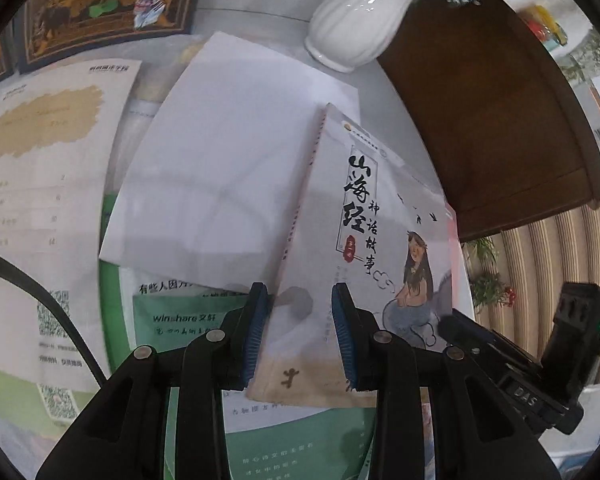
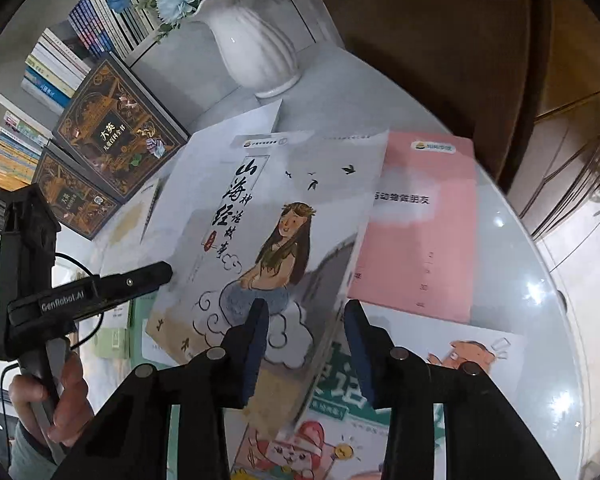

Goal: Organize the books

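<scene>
Both grippers pinched one storybook (image 2: 260, 240) — white cover, long-haired girl — by its near edge. Left gripper (image 1: 302, 332) clamped its spine-side corner, right gripper (image 2: 306, 344) its page-side corner. Book was tilted up above a glass table (image 2: 520, 280), over a pink booklet (image 2: 428, 220) and white sheet (image 1: 228, 152), near a white vase (image 2: 256, 52).

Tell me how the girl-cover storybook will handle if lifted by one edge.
The storybook looks thin and soft-covered, so it is probably light and floppy. Resting partly over the pink book, it would likely slide when pushed.
</scene>
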`<state>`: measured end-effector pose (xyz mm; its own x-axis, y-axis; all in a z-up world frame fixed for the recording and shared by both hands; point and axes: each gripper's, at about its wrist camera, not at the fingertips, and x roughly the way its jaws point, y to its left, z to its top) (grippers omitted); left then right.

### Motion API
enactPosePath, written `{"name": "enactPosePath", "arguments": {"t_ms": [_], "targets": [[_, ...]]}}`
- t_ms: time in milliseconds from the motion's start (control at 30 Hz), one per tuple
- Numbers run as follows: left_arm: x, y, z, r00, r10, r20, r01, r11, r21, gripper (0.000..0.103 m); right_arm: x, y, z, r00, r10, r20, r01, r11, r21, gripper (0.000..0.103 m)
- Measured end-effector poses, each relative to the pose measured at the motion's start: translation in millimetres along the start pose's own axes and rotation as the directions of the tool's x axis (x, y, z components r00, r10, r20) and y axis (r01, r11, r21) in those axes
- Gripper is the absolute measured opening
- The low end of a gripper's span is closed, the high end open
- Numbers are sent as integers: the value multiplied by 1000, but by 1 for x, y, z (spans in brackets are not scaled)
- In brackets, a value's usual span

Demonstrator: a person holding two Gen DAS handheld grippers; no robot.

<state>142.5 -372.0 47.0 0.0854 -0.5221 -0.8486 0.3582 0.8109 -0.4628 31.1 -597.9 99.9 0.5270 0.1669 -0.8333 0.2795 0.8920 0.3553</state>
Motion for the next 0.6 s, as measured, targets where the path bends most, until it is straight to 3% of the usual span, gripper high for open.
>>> {"name": "enactPosePath", "arguments": {"t_ms": [233,333,467,600], "targets": [[-1,-3,-8,1000,-20,-3,21,998,51,31,10,14,0,994,-111,11,112,986,-123,39],[-10,3,-23,1000,-26,8,26,999,40,31,7,24,-4,992,-123,12,123,975,-187,39],[-42,27,-65,998,-45,52,47,998,-42,31,7,44,-15,996,-90,-16,83,964,-251,39],[-75,57,-111,993,-58,103,74,985,-154,31,12,83,-46,995,-78,-68,49,934,-353,41]]}}
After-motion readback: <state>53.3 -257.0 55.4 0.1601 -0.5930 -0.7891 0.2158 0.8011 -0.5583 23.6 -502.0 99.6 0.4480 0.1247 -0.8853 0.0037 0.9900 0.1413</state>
